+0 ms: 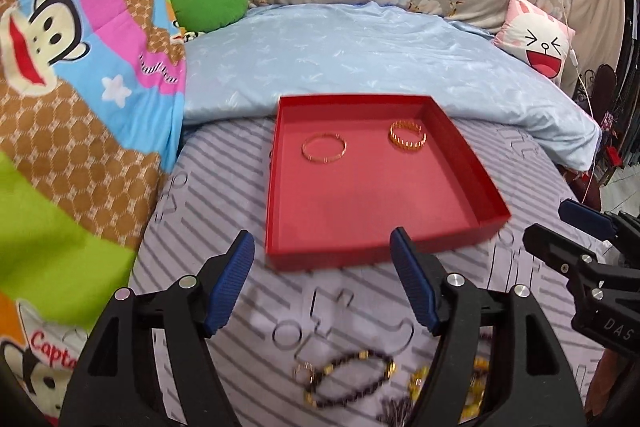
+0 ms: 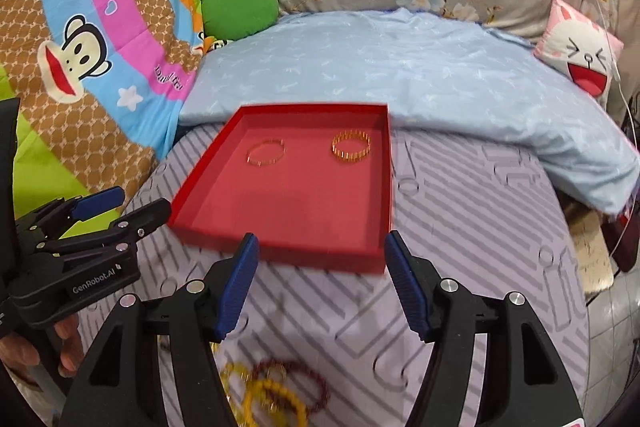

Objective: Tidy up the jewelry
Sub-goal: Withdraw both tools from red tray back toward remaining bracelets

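1. The left wrist view alone shows, on the bed near its front edge, a dark beaded bracelet with gold beads, a small ring touching its left end, and yellow beads partly hidden behind the right finger.
2. The left gripper has its jaws standing wide apart with nothing between them, above the striped sheet, just short of the red tray.
3. In the tray, toward its far side, lie a thin gold bangle on the left and a ribbed gold bangle on the right, apart from each other.
4. The right gripper also has its jaws well apart and empty, near the tray's front edge.
5. The right wrist view alone shows yellow bead bracelets overlapping a dark red bead bracelet at the front edge, blurred, and fingers of the person's left hand under the left gripper's body.
6. A pale blue quilt lies folded across the bed's far side, behind the tray.
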